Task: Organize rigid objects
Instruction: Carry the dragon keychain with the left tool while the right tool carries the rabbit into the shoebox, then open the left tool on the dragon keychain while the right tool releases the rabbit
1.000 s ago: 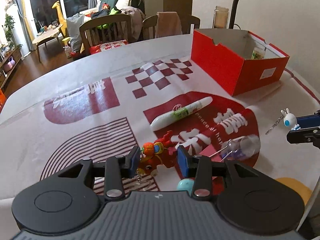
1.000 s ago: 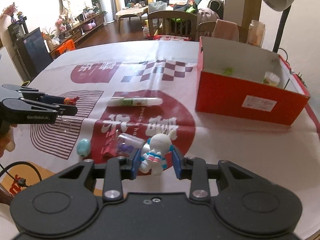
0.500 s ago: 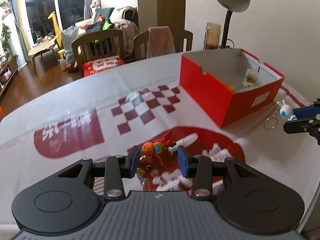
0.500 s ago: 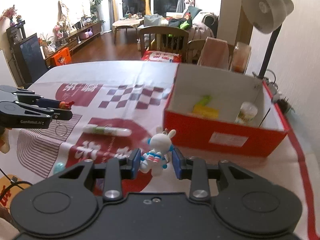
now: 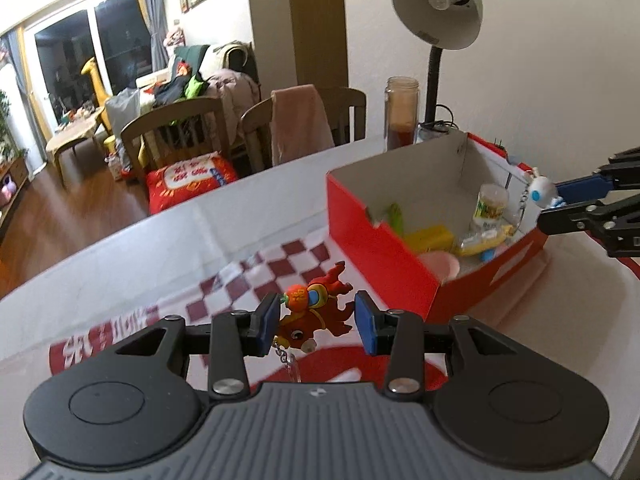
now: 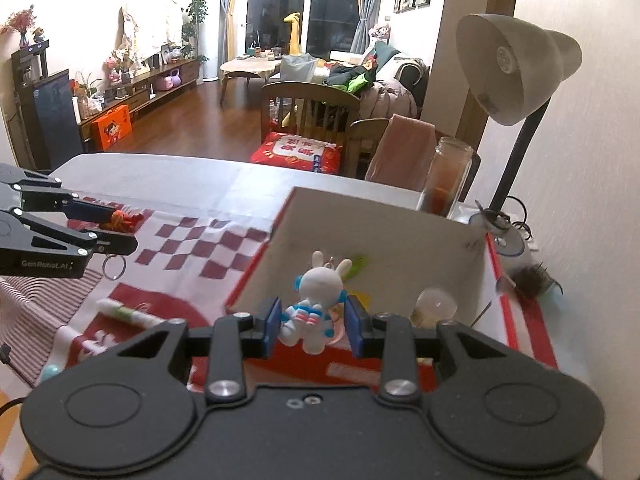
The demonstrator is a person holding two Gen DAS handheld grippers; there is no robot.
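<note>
over the near edge of the red box (image 6: 256, 276), the right gripper (image 6: 312, 322) is nearer and clamps a white rabbit keychain (image 6: 314, 300) upright, the open box straight ahead and below. left of the box, over the tablecloth (image 5: 240, 276), the left gripper (image 5: 316, 322) holds a red toy keychain (image 5: 316, 308), its ring dangling; the box lies ahead to its right.

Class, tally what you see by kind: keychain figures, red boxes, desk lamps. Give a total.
Keychain figures: 2 (red figure, white rabbit)
Red box: 1
Desk lamp: 1
Total: 4
</note>
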